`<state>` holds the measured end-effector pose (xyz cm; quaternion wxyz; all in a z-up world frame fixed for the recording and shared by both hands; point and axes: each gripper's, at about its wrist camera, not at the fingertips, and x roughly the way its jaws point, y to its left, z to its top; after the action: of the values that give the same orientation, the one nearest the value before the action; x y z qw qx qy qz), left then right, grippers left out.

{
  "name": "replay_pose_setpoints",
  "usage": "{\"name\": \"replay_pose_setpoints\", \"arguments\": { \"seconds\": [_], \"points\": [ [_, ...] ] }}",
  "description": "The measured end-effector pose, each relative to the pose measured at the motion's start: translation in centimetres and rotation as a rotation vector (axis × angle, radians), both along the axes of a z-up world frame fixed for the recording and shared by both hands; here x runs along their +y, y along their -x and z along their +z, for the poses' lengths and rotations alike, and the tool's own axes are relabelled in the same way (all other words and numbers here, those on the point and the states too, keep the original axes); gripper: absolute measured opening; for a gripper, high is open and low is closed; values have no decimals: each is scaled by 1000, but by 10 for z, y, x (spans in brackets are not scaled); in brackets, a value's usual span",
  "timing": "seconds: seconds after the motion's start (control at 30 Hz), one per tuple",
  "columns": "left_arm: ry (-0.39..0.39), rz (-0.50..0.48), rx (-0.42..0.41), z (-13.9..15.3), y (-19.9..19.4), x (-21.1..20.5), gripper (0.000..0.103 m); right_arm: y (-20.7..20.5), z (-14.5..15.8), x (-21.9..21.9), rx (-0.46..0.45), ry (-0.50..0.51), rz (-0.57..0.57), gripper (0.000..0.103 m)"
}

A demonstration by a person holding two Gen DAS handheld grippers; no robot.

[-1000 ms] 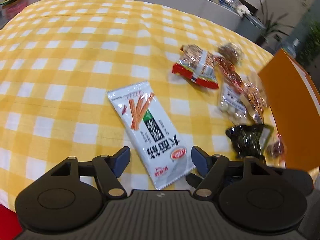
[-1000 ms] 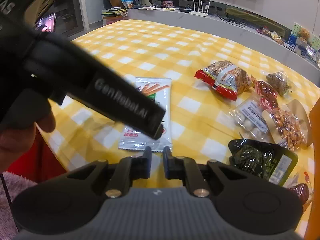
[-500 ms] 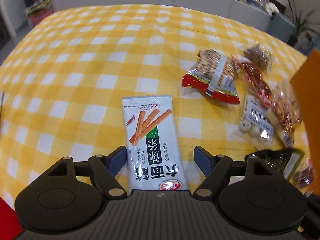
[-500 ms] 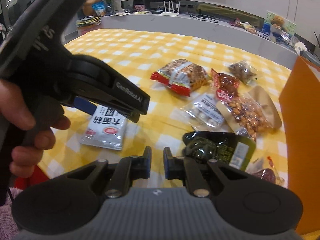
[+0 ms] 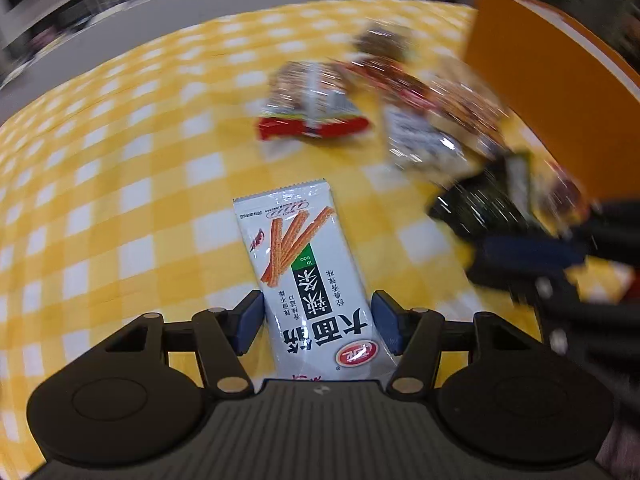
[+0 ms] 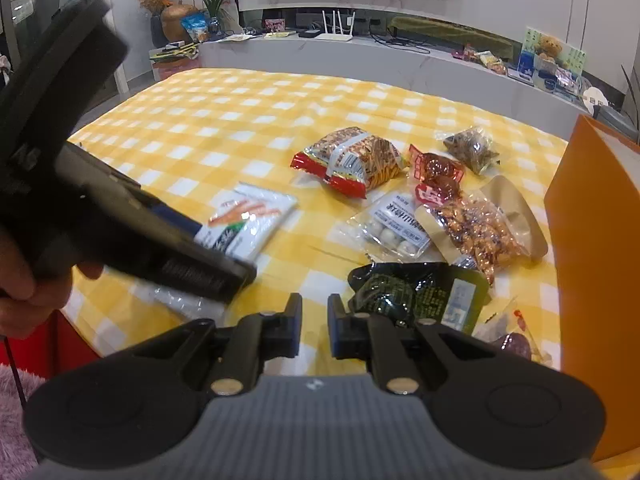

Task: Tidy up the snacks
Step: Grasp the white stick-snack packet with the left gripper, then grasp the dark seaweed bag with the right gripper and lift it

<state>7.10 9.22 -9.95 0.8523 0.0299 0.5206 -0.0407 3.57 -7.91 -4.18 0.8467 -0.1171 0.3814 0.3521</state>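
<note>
the left gripper [image 5: 318, 326] has just been closing around the white snack packet [image 5: 308, 280] — pads straddling, seemingly not yet pressing — to lift it. the right gripper [image 6: 315, 326], pressed together and empty, hovers by the black packet [image 6: 416, 296].

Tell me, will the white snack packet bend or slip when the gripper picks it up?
Probably bendy: the white snack packet is a thin, flat plastic pouch, so its free end may droop. Its glossy wrapper looks slippery. It seems light. The left gripper straddles it, and its jaws have just been closing.
</note>
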Motion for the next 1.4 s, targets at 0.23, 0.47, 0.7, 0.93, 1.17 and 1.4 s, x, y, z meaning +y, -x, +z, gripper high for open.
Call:
{"name": "replay_pose_setpoints", "arguments": {
  "seconds": [0.23,0.47,0.7,0.93,1.17,1.4],
  "points": [
    [-1,-21,-2,0,9,-8,76,4,7,-13,-56,34,26,21],
    [88,190,-25,2,11,6,82,4,7,-19,-164,116,51,45],
    [44,216,-59,-4,8,-6,90,-16,-6,-18,-95,93,-6,50],
    [10,173,-70,-6,8,-10,93,-8,-14,-10,-185,186,89,52],
    [9,162,-67,-6,7,-9,93,4,-11,-17,-180,199,153,52],
    [12,134,-67,-6,8,-8,92,1,-24,-5,-252,271,187,52]
  ]
}}
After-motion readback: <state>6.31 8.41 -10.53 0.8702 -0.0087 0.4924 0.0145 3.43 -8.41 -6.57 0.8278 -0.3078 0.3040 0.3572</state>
